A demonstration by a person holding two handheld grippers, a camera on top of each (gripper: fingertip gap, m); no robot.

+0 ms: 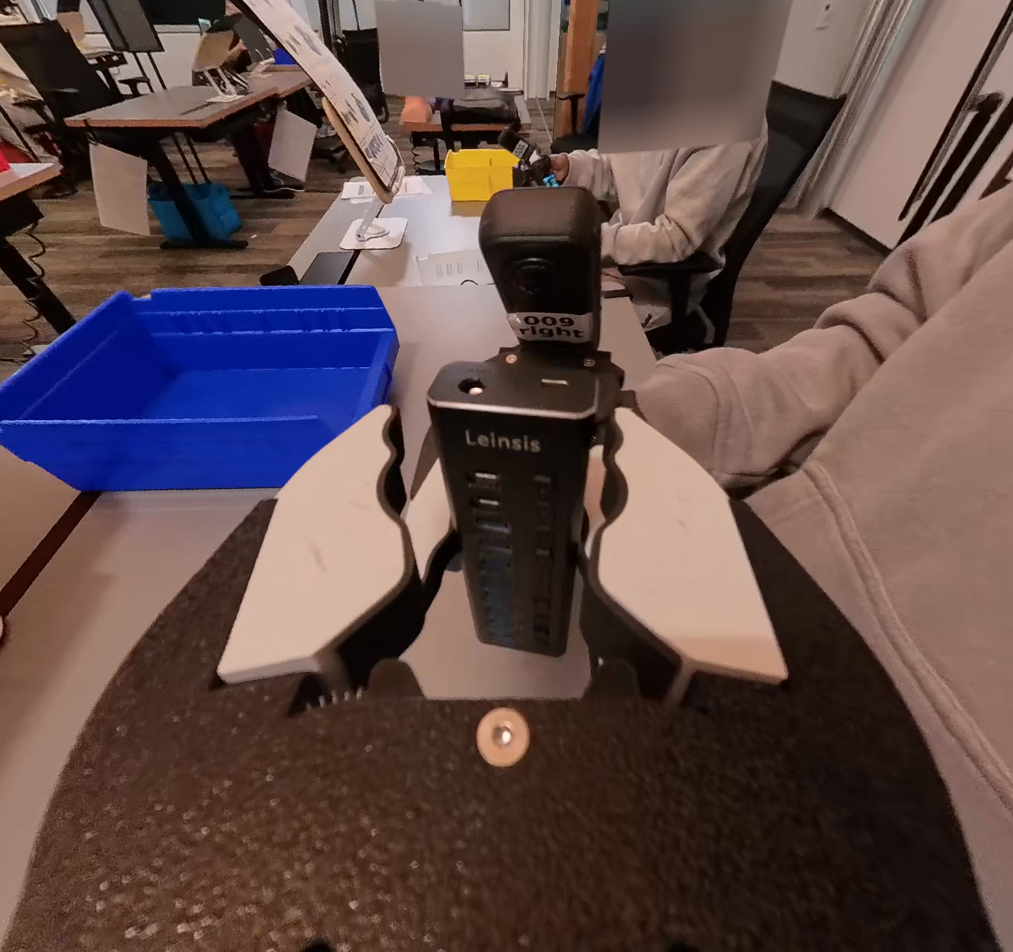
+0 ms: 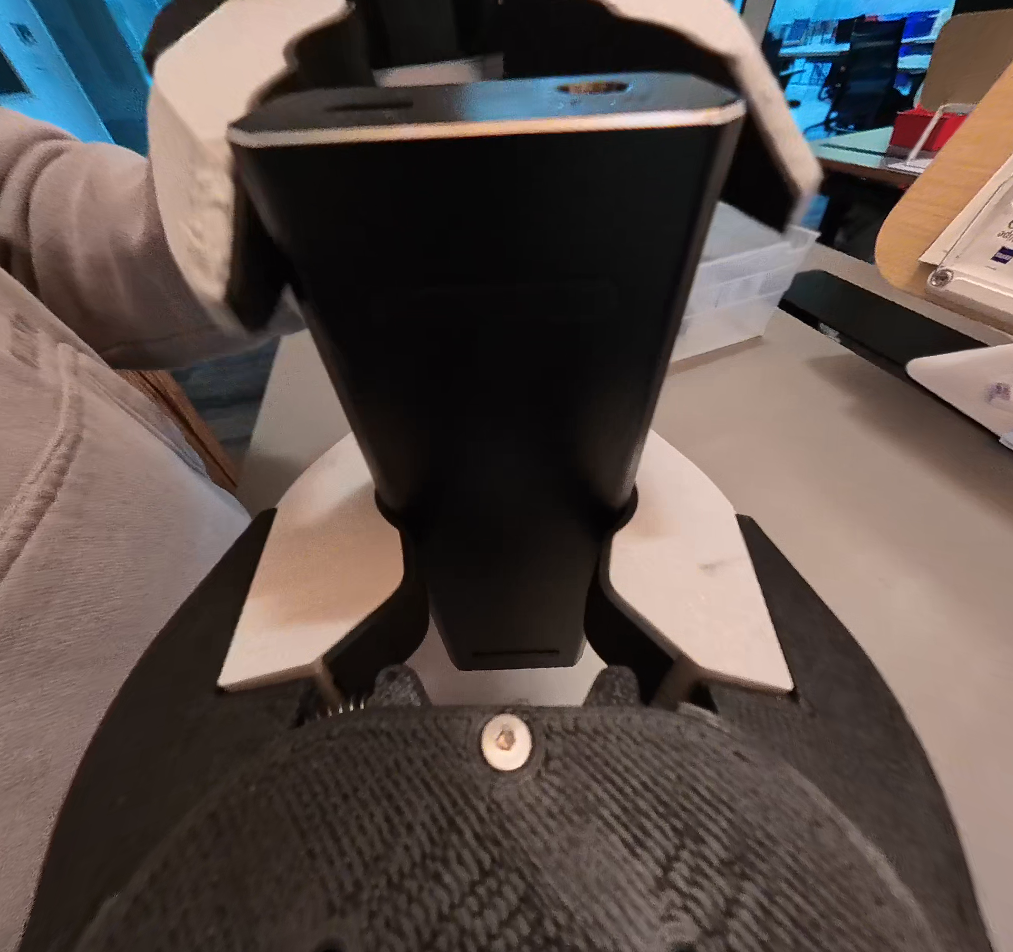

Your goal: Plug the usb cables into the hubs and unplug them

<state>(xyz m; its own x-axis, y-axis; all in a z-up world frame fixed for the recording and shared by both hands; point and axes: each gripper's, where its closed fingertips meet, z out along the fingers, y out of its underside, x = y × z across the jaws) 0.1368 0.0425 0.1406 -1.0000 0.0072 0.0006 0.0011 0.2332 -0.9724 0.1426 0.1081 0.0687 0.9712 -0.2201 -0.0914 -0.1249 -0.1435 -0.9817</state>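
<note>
A black USB hub (image 1: 512, 531) stands upright over the grey table (image 1: 164, 569), its port face toward the left wrist view. My left gripper (image 1: 504, 421) is open, and its white fingers (image 1: 329, 542) flank the hub with a gap on each side. My right gripper (image 2: 504, 448) is shut on the hub (image 2: 482, 295), pinching its lower part. Its camera and body (image 1: 542, 278) show behind the hub in the left wrist view. The left gripper's fingers (image 2: 208, 130) show blurred beside the hub's top end in the right wrist view. No USB cable is in view.
An empty blue bin (image 1: 208, 388) sits left of the hub. Farther back are a yellow bin (image 1: 477, 174), a tilted board on a stand (image 1: 340, 92) and a seated person (image 1: 674, 196). A clear plastic tray (image 2: 740, 278) and a wooden board (image 2: 932, 158) are on the right.
</note>
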